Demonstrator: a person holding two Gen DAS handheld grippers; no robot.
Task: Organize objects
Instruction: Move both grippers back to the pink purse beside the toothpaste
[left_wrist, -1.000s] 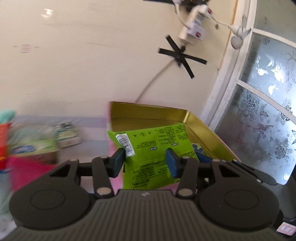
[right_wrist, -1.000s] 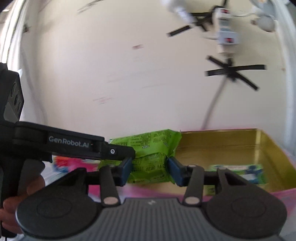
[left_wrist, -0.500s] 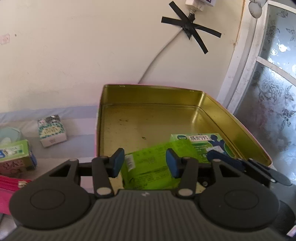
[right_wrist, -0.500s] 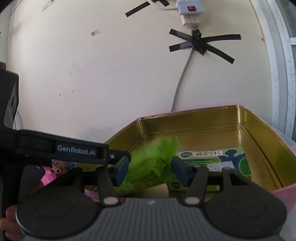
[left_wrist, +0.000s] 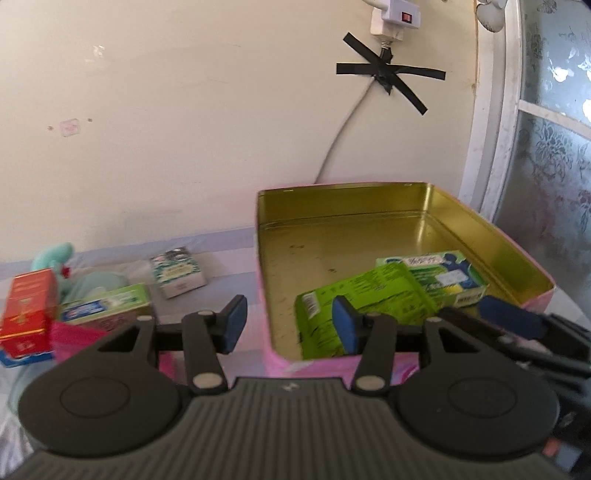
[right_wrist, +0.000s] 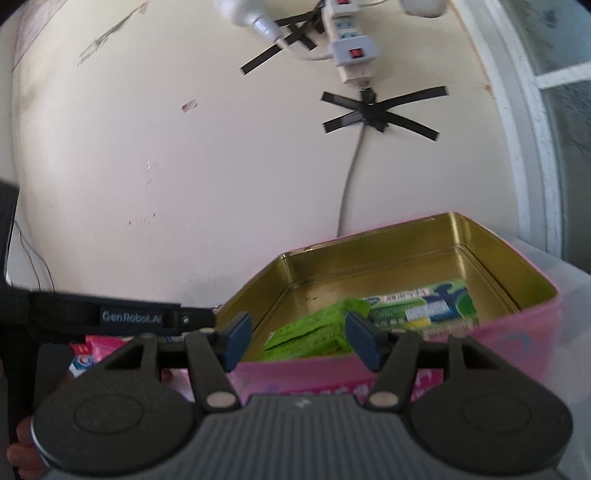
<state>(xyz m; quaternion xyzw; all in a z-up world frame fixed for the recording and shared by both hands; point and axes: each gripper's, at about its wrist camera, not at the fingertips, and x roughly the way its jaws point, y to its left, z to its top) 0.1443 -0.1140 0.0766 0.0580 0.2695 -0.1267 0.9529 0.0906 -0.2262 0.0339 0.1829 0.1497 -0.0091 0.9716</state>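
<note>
A cream wall (left_wrist: 184, 110) fills most of both views, with small marks and scuffs on it. In the upper right of the left wrist view a white power strip (left_wrist: 393, 14) hangs on the wall, and below it a grey cable (left_wrist: 343, 136) is fixed with crossed strips of black tape (left_wrist: 388, 79). At the right edge stands a white window frame (left_wrist: 495, 129) with frosted glass (left_wrist: 554, 166) in a flower pattern. Daylight comes through it. The surface below is pale lilac (left_wrist: 229, 251).

Both wrist views look slightly downward from just before the pink tin's (left_wrist: 402, 221) near wall, left view from its left corner, sharing its gold interior.
</note>
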